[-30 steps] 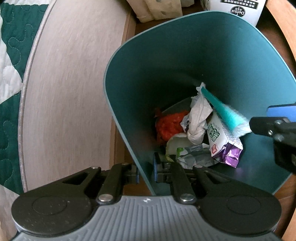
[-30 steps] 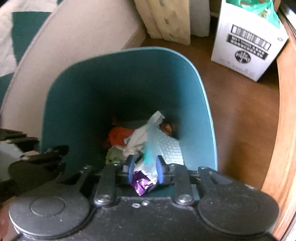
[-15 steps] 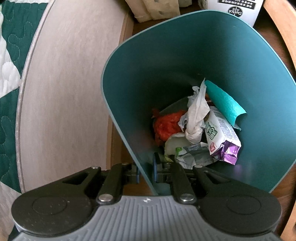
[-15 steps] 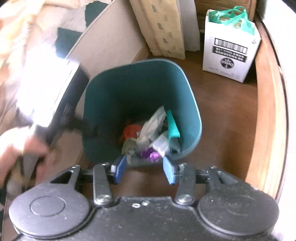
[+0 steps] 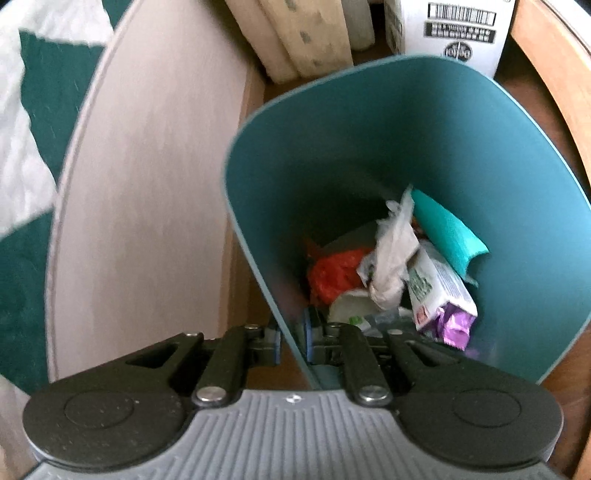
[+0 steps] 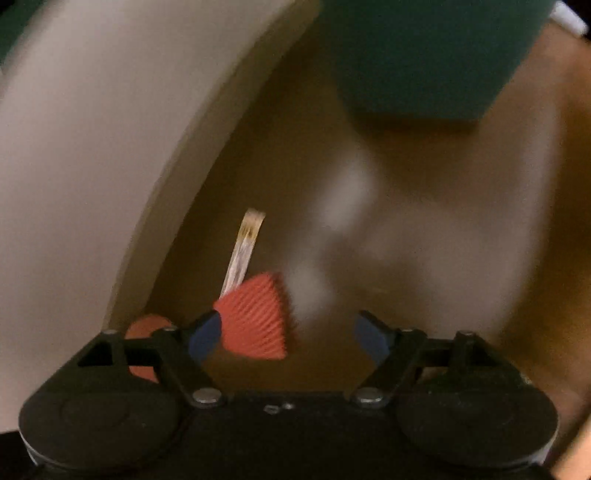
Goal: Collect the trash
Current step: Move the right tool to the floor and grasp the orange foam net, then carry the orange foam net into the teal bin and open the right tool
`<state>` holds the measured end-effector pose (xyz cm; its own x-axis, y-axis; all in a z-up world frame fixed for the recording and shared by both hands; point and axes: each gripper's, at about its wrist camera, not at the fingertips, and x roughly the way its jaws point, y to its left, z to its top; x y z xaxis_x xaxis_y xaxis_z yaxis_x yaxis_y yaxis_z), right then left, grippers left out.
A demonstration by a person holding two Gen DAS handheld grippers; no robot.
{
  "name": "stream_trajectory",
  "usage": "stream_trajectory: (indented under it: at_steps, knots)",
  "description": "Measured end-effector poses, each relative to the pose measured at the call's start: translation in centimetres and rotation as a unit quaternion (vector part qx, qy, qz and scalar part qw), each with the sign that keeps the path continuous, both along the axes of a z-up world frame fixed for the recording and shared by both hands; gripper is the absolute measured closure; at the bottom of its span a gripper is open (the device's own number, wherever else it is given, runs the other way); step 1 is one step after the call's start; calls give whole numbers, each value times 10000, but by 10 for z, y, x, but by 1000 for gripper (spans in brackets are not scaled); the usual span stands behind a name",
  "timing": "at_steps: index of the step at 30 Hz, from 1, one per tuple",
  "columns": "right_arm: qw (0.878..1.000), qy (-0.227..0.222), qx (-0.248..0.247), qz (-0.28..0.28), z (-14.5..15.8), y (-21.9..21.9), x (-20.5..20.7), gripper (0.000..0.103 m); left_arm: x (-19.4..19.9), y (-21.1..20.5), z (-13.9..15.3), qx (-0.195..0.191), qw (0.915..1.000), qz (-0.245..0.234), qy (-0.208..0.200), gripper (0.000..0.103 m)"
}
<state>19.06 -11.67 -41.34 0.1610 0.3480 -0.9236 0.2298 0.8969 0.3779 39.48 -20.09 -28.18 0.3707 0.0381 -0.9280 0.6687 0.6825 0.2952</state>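
Left tongs (image 5: 291,341) clamp my teal bin's (image 5: 369,147) near rim | bin holds wrappers, tissue | right tongs (image 6: 288,336) have just been opening, wide, empty, over red ridged wrapper (image 6: 255,317) on floor (image 6: 424,236) | that pickup remains, I judge

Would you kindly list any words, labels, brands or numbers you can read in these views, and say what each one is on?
White cardboard box, behind the teal bin: a barcode, black label lines and a round logo, all upside down and too blurred to read.
White snack wrapper with a purple end, in the bin: green lettering and a small red mark, too blurred to read.
Right wrist view: no text; the picture is motion-blurred.
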Motion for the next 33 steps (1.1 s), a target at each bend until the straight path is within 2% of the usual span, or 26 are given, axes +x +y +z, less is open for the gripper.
stream_trajectory:
  at_steps: [2, 5, 10, 12, 13, 14, 15, 16, 17, 18, 20, 23, 26, 33]
  knots:
    - [9999, 37, 35, 143, -25, 20, 2, 13, 3, -1, 2, -37, 9998, -43, -182, 95]
    - [9991, 86, 45, 407, -60, 47, 8, 13, 5, -3, 1, -70, 9992, -139, -380, 95]
    - [9974, 73, -9, 716, -95, 77, 11, 10, 2, -6, 0, -145, 9980, -261, -559, 95]
    - [9961, 106, -9, 876, -106, 88, 11, 17, 2, -5, -1, -165, 9979, -270, -571, 95]
    - [9955, 158, -32, 931, -109, 91, 11, 29, 3, -4, -2, -170, 9978, -270, -573, 95]
    - [9952, 217, -54, 951, -111, 94, 11, 45, 3, -3, -2, -176, 9979, -263, -566, 95]
    - [9951, 278, -63, 944, -113, 94, 10, 53, 4, -2, -2, -181, 9980, -258, -553, 95]
    - [9954, 303, -84, 908, -111, 93, 8, 65, 2, -2, -2, -187, 9981, -249, -537, 95]
    - [9957, 282, -82, 878, -108, 91, 6, 81, 3, -1, -2, -189, 9982, -249, -518, 95]
    - [9958, 272, -85, 872, -105, 88, 4, 88, 3, -2, -2, -190, 9982, -258, -501, 95]
    - [9959, 219, -111, 872, -97, 82, 0, 92, 4, -1, -1, -184, 9983, -270, -481, 95]
    - [9971, 82, -123, 749, -76, 64, -3, 93, 5, 0, 0, -182, 9983, -287, -470, 95]
    - [9987, -97, -160, 479, -39, 39, -5, 93, 6, 1, 0, -149, 9987, -260, -418, 95]
    - [9967, -530, -129, -598, 78, -62, 0, 93, 8, 2, -2, -67, 9998, -65, -167, 95]
